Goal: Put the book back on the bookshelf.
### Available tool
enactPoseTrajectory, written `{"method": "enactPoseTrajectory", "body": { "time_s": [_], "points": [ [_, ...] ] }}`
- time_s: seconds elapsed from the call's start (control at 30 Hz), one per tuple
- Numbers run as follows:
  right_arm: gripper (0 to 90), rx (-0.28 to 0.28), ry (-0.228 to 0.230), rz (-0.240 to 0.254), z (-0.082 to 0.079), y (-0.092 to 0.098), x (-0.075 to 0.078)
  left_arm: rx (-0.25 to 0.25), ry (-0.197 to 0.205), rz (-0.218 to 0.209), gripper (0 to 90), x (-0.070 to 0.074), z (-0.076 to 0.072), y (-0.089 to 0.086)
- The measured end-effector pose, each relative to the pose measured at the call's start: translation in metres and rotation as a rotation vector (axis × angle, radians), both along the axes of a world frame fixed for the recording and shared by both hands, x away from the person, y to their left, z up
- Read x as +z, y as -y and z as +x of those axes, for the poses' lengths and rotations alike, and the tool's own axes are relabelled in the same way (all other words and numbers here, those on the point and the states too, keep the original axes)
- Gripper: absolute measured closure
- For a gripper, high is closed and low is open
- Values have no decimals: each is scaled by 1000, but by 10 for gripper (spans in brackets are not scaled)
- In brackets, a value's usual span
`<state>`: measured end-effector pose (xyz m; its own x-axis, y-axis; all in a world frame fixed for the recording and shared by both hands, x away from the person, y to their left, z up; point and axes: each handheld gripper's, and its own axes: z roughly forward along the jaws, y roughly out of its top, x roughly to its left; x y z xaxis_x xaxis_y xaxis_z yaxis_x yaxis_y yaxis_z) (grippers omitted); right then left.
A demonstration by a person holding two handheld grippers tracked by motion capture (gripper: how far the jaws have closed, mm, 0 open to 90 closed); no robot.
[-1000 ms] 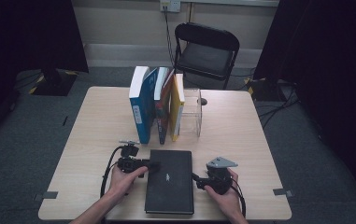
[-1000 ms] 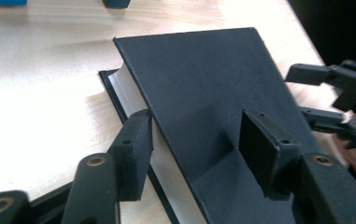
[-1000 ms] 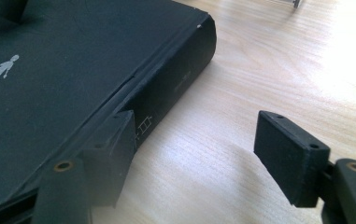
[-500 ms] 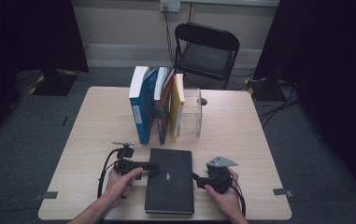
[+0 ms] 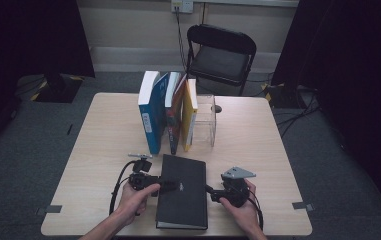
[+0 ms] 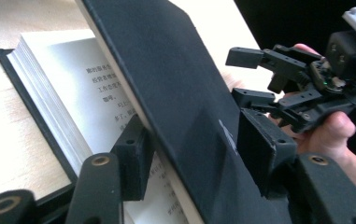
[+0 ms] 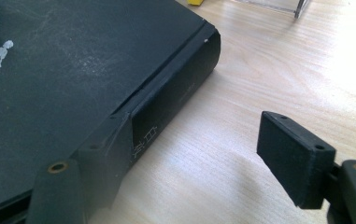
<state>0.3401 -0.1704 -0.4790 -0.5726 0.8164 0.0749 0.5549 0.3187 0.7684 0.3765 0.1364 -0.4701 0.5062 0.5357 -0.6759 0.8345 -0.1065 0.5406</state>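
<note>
Black book (image 5: 183,192) lies flat at the near edge of the table (image 5: 108,130), between both hands. Versus a second ago: the left gripper (image 5: 170,185) has crept slightly nearer along the book's left edge, the book itself looks unmoved from above, and the right hand is unmoved. Right gripper's jaws have just opened a bit further.

Left gripper (image 6: 189,154) — jaws pinching the front cover, one pad under it on the printed page, one on top; the cover is tilted up off the page block (image 6: 49,93). Right gripper (image 7: 203,154) — jaws spread, one pad touching the spine side of the book (image 7: 73,70), the other over bare table (image 7: 269,60), nothing gripped. The left gripper view also shows the right gripper (image 6: 255,74) just beyond the cover, spread.

Farther back, mid-table: a row of upright books (image 5: 168,112) — blue-white, dark, red-orange, yellow — leaning against a clear acrylic stand (image 5: 205,120). Table is light wood; tape marks on the floor near its front corners.

Room: grey carpet, black folding chair (image 5: 220,55) behind the table, cables along the wall, a wall socket (image 5: 182,5) above the chair, black curtains on both sides.
</note>
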Motion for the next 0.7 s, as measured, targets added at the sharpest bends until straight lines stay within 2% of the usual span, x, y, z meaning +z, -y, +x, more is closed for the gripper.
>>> {"method": "enactPoseTrajectory", "body": {
  "time_s": [0.03, 0.13, 0.17, 0.23, 0.4, 0.53, 0.7],
  "points": [
    [269, 0, -1, 0, 0, 0, 0, -12, 11, 11, 474, 0, 3, 1],
    [268, 6, 5, 1, -1, -1, 2, -18, 10, 8, 492, -4, 9, 6],
    [266, 13, 3, 8, -1, 0, 3, -23, 9, 14, 473, -5, 11, 7],
    [266, 14, 4, 9, -1, 0, 3, -37, 10, -2, 480, -6, 13, 7],
    [260, 27, 1, 23, -4, 0, 6, -50, 20, 3, 486, -4, 16, 14],
    [234, 52, 1, 38, -6, -1, 9, -50, 28, 30, 481, -1, 17, 27],
    [227, 88, -13, 39, -9, -4, 9, -61, 48, 36, 471, -2, 18, 29]
  ]
}}
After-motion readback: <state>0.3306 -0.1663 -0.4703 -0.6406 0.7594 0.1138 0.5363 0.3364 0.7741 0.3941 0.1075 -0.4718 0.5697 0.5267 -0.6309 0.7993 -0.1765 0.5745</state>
